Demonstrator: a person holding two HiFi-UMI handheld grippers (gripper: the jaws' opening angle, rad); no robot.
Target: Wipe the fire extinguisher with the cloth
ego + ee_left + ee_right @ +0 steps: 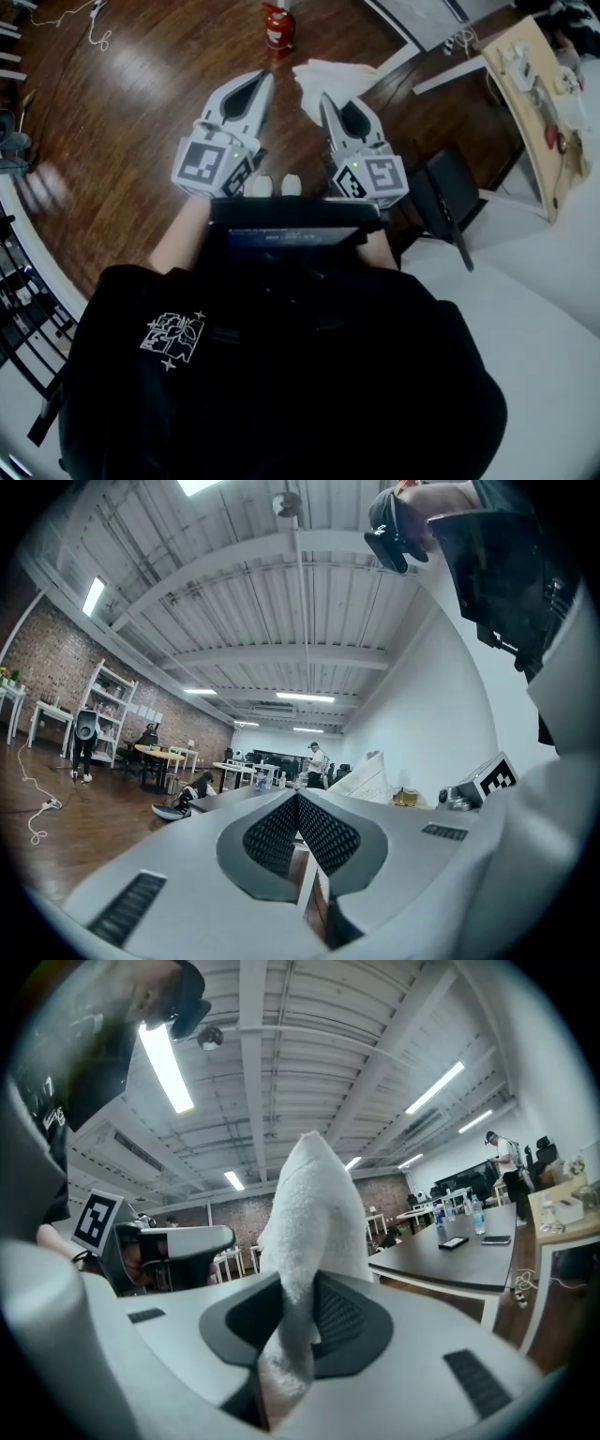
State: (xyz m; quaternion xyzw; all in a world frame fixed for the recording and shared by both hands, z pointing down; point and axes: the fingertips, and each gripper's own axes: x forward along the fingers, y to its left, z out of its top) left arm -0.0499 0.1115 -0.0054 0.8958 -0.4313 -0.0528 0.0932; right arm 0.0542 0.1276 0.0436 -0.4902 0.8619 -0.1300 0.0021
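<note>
A small red fire extinguisher (277, 26) stands on the wooden floor at the top of the head view, well beyond both grippers. My right gripper (327, 97) is shut on a white cloth (328, 79) that bunches up past its tips; in the right gripper view the cloth (309, 1232) rises between the jaws. My left gripper (266, 79) points toward the extinguisher with its jaws shut and nothing between them. In the left gripper view the left gripper (297, 796) shows only the room ahead, and the cloth (366, 778) shows to its right.
A dark table (422, 89) lies to the right of the cloth, with a black chair (445, 192) beside it. A slanted wooden board (534, 103) with small items stands at the far right. White railings (28, 272) run along the left edge. Distant tables (164, 757) and people fill the room.
</note>
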